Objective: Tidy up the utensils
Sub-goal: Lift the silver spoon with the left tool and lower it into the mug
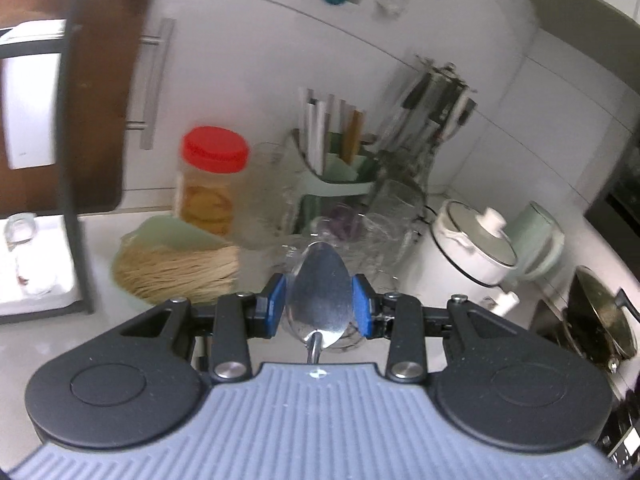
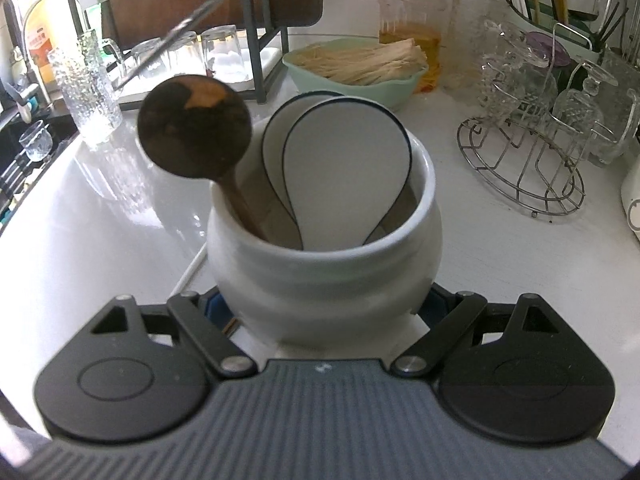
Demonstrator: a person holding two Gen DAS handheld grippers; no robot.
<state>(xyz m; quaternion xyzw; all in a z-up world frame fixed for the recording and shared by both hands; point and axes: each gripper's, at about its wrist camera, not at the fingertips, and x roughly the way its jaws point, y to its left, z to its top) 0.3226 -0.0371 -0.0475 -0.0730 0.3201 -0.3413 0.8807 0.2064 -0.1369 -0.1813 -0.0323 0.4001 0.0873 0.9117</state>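
Left gripper (image 1: 319, 305) clamps metal spoon (image 1: 319, 300) by bowl edges: slip risk. Right gripper (image 2: 326, 312) grasps white crock (image 2: 320, 264); crowded mouth could block insertion.

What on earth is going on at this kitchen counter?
A person is sorting utensils with a hand-held gripper in each hand. The left gripper is clamped on the bowl of a metal spoon, held up in the air. The right gripper grips a white crock standing on the counter. The crock already holds a wooden spoon and two white paddles. The metal spoon is not in it yet.
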